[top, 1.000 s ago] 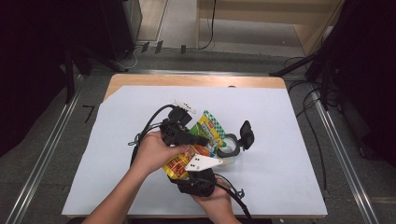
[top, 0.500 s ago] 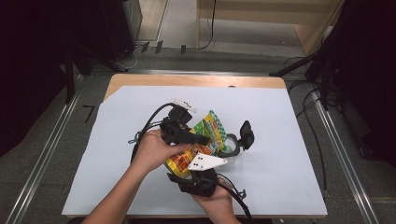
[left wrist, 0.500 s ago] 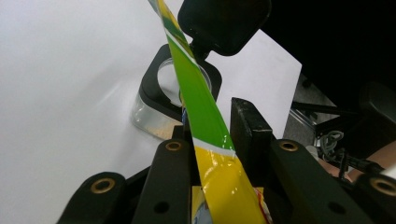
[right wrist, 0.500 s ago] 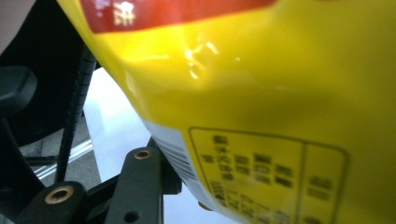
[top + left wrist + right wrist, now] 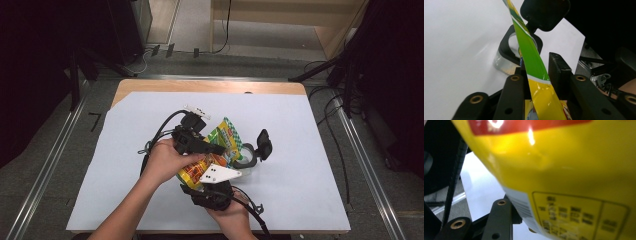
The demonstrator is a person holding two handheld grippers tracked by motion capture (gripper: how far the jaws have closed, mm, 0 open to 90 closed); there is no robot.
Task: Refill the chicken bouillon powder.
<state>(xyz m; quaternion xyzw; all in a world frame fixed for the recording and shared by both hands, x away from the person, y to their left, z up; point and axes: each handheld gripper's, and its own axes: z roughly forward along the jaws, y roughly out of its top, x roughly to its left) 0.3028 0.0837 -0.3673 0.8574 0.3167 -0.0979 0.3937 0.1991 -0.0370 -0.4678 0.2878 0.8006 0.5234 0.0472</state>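
Observation:
A yellow and green snack bag [image 5: 226, 136] is held up over the white sheet between the two grippers. My left gripper [image 5: 219, 148] reaches in from the left, and the bag's green edge [image 5: 531, 52] runs between its jaws. Those jaws have just been opening, and a thin gap shows at the right pad [image 5: 557, 70]. My right gripper [image 5: 207, 175] comes up from below under its grey plate [image 5: 220, 174] and is shut on the bag's yellow lower end [image 5: 574, 170], whose edge lies against one finger [image 5: 500, 218]. Just behind the bag stands a clear jar [image 5: 246, 159] [image 5: 507, 53] with its black lid [image 5: 263, 144] [image 5: 545, 12] flipped up.
A white sheet [image 5: 310, 150] covers the wooden table [image 5: 210, 86]. Black cables [image 5: 160, 135] trail from the left gripper across the sheet. Metal rails [image 5: 370, 170] run along both sides of the table, and more cables lie on the floor at the right.

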